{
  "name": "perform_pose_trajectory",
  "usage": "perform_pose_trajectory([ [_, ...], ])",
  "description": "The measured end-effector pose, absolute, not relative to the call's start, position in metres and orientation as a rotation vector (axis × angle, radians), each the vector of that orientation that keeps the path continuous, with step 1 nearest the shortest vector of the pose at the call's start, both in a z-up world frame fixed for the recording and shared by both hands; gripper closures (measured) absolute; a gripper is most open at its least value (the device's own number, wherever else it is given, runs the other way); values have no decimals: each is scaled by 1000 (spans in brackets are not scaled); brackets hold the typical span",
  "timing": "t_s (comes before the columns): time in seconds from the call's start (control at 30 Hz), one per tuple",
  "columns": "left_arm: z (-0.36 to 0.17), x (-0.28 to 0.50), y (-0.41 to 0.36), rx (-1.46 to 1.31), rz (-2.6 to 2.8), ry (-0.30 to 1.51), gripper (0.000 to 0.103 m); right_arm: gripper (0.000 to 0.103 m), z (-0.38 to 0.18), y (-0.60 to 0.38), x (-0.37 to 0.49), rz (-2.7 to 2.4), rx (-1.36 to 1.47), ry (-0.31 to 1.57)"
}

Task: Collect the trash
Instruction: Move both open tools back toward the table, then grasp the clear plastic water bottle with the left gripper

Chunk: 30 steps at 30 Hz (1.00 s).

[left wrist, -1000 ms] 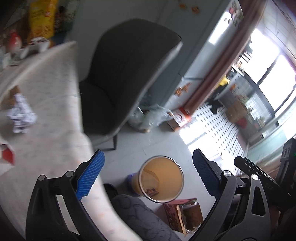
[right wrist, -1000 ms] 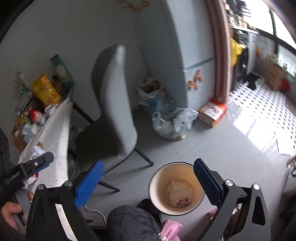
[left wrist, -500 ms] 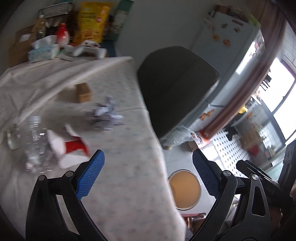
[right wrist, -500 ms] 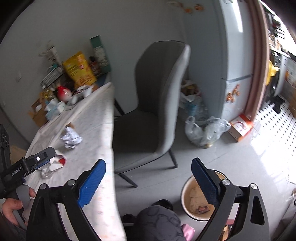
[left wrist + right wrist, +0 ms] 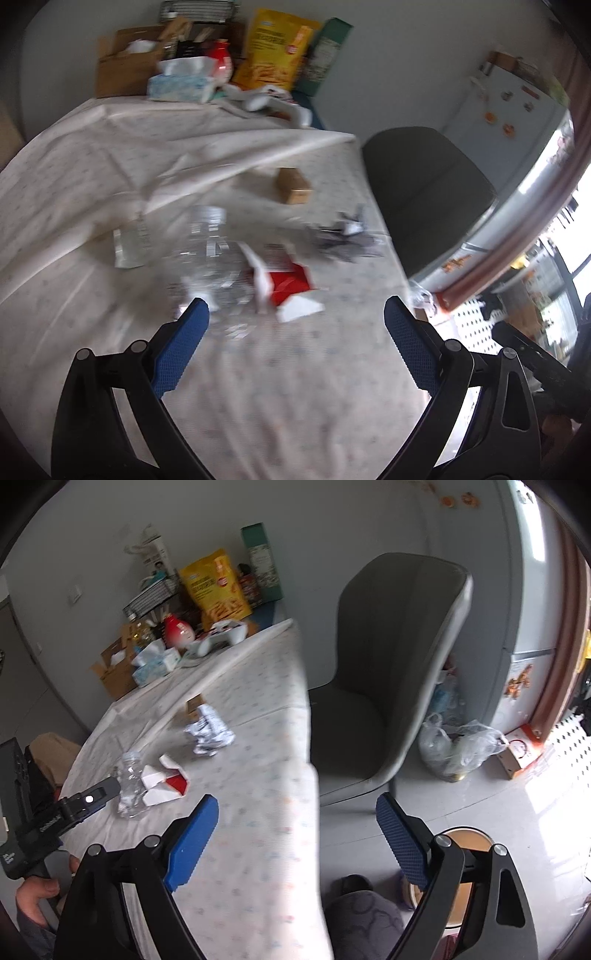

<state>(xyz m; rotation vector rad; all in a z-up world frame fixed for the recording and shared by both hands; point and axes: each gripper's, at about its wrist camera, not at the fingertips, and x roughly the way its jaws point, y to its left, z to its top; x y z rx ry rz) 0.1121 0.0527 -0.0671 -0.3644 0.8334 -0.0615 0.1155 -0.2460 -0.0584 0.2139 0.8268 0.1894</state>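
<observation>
Now both grippers face the tabletop, trash still on it.

Left wrist view, left to right: flat clear wrapper at centre left; crushed plastic bottle just right of it, long axis running up-down in frame, lower end just above the left finger's tip; red-and-white carton touching the bottle's right side; small brown box above, apart; crumpled paper at centre right near the tabletop edge. Left gripper jaws wide, nothing between them. Bottle and carton sit just ahead of the gap, slightly left of centre. That is the relation for the next grab, I'd judge.

Right wrist view: left gripper body at lower left, tip beside the bottle and carton; paper ball further up. Right gripper jaws wide, empty, and they have just been closing a little. Bin at lower right on the floor, partly behind the right finger.

Left hand is clearly nearer the bottle-carton pile.

Versus one second ago: both views pointed down at the bin and chair; they have swung over to the tabletop, and the bin is out of the left view.
</observation>
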Motion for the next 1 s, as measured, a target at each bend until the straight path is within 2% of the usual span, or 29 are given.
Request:
perform_pose_trajectory([
  [0.4, -106, 116, 99, -473, 55, 860, 14, 20, -62, -191, 128, 292, 116, 855],
  [0.53, -118, 123, 101, -505, 60, 876, 21, 20, -64, -183, 129, 304, 108, 865],
  [0.63, -119, 126, 97, -478, 76, 859, 22, 20, -67, -181, 127, 303, 90, 871],
  [0.7, -120, 128, 96, -474, 89, 854, 27, 20, -68, -183, 127, 299, 88, 875],
  [0.77, -120, 131, 95, -459, 104, 858, 45, 20, -69, -183, 128, 295, 89, 878],
  [0.9, -118, 131, 95, -465, 88, 857, 51, 20, -72, -181, 130, 299, 89, 885],
  [0.93, -117, 129, 97, -471, 87, 850, 57, 20, -72, -178, 131, 306, 88, 887],
  [0.97, -116, 128, 98, -472, 87, 850, 73, 20, -73, -176, 131, 313, 85, 887],
  [1.0, -115, 126, 100, -478, 88, 854, 73, 20, -73, -172, 131, 320, 80, 886],
])
